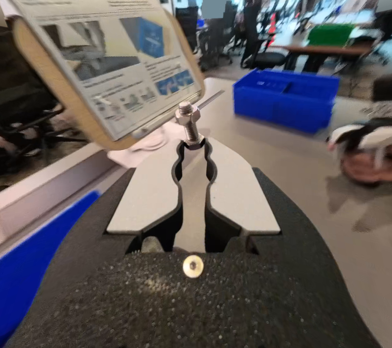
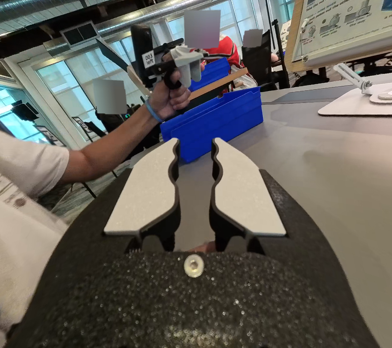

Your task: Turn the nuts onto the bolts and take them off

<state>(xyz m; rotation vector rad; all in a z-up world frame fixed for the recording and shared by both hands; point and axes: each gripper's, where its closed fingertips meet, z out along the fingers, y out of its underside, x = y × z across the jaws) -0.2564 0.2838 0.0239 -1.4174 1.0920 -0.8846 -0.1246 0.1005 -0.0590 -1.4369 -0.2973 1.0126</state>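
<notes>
In the left wrist view my left gripper (image 1: 194, 144) is shut on the head of a steel bolt (image 1: 190, 129) and holds it upright above the grey table. A steel hex nut (image 1: 187, 117) sits on the thread near the bolt's top end. In the right wrist view my right gripper (image 2: 195, 144) is open and empty, low over the table. The left gripper also shows in the right wrist view (image 2: 192, 71), held up in a person's hand (image 2: 171, 100) above a blue bin; the bolt is not visible there.
A blue bin (image 1: 284, 100) stands at the far right of the table and also shows in the right wrist view (image 2: 212, 123). An instruction board (image 1: 101, 51) on a white stand (image 2: 360, 102) leans close behind the bolt. The right gripper shows blurred at the right (image 1: 360, 142). Tip to tip, the grippers are about 25 centimeters apart.
</notes>
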